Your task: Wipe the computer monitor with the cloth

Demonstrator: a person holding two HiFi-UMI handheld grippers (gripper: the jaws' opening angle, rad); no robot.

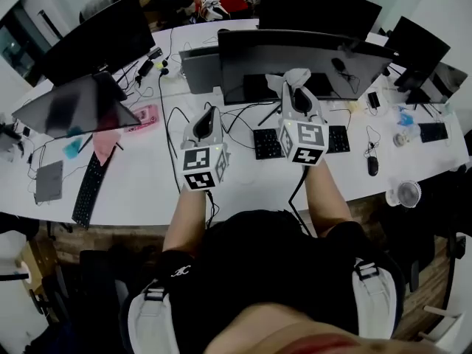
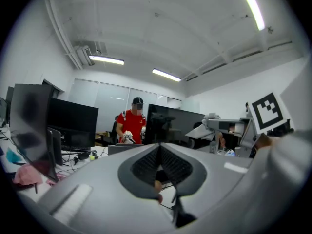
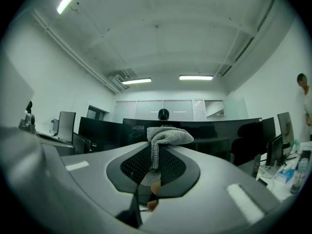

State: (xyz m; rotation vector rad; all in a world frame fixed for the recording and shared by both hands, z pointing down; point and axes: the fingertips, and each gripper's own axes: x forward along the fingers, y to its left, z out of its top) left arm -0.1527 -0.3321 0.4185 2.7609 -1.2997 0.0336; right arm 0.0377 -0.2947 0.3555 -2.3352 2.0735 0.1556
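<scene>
The wide dark monitor (image 1: 295, 54) stands on the white desk (image 1: 147, 190) straight ahead of me; it also fills the middle of the right gripper view as the monitor (image 3: 219, 130). My right gripper (image 1: 296, 85) is raised close in front of its lower edge, shut on a grey cloth (image 1: 297, 75). In the right gripper view the cloth (image 3: 165, 136) bunches above the closed jaws of the gripper (image 3: 156, 156). My left gripper (image 1: 209, 116) hovers lower and to the left over the desk, shut with nothing in it; its jaws (image 2: 159, 154) meet in the left gripper view.
A black keyboard (image 1: 267, 143) and cables lie under the grippers, with a mouse (image 1: 372, 166) to the right. A tilted monitor (image 1: 74, 105), a second keyboard (image 1: 88, 186) and a pink item (image 1: 144, 116) are at the left. A person in red (image 2: 130, 123) works at the far desk.
</scene>
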